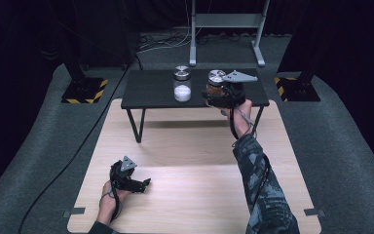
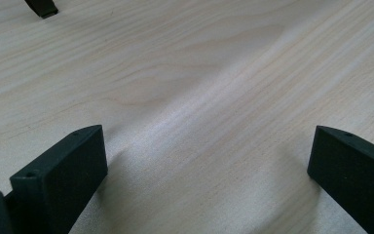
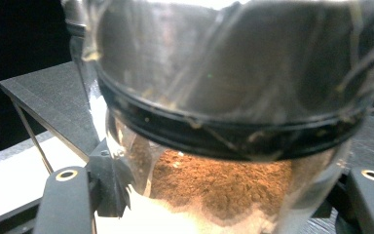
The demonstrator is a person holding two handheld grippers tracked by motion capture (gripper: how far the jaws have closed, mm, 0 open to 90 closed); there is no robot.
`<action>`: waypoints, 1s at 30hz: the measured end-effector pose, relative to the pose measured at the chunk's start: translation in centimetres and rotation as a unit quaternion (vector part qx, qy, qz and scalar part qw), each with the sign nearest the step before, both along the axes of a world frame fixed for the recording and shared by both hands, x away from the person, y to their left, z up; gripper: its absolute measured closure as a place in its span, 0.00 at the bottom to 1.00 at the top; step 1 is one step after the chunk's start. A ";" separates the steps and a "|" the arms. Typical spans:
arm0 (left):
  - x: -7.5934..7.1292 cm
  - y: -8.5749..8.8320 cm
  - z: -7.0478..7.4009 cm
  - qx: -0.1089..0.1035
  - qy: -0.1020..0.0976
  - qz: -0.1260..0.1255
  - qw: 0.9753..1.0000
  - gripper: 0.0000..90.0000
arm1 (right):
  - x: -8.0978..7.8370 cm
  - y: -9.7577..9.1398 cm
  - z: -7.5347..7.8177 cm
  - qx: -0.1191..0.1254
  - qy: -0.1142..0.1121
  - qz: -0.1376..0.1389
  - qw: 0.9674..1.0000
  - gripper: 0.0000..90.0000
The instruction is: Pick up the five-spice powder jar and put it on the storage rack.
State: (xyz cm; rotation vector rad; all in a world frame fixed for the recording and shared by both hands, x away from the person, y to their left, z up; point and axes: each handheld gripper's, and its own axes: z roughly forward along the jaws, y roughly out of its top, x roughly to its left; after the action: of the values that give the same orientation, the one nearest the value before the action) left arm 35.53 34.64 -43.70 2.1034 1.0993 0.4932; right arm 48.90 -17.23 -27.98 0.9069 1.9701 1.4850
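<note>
The right gripper (image 1: 219, 97) is clenched on a clear glass jar with a metal lid and brown powder inside (image 1: 216, 86) — in the right gripper view the black jaws press the jar's glass wall (image 3: 233, 190) from both sides. The jar stands upright, its long axis vertical, over the right part of the small black raised table (image 1: 151, 90), near a second clear jar holding white powder (image 1: 182, 84) to its left. The left gripper (image 1: 143, 184) rests released — jaws spread wide over the pale wooden tabletop (image 2: 199, 73), well apart from both jars. Any coming move belongs, I judge, to the right hand.
</note>
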 end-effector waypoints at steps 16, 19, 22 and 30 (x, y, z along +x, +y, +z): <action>0.0 0.1 0.0 -0.001 0.000 -0.004 1.000 0.00 | 2.5 1.2 -0.4 -0.005 0.017 0.010 1.000 0.32; 0.0 0.1 0.0 -0.001 0.000 -0.004 1.000 0.00 | 2.7 1.2 -0.2 -0.007 0.019 0.014 1.000 0.33; 0.0 0.1 0.0 -0.001 0.000 -0.005 1.000 0.00 | 3.0 1.2 -0.3 -0.007 0.018 0.016 1.000 0.33; 0.0 0.0 0.0 -0.001 0.000 -0.004 1.000 0.00 | 3.5 1.5 -0.2 -0.007 0.020 0.020 1.000 0.33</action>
State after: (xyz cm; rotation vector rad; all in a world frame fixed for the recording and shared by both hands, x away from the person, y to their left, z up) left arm 35.56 34.69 -43.72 2.1063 1.0896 0.4877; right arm 52.39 -15.77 -28.22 0.9043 2.0358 1.4838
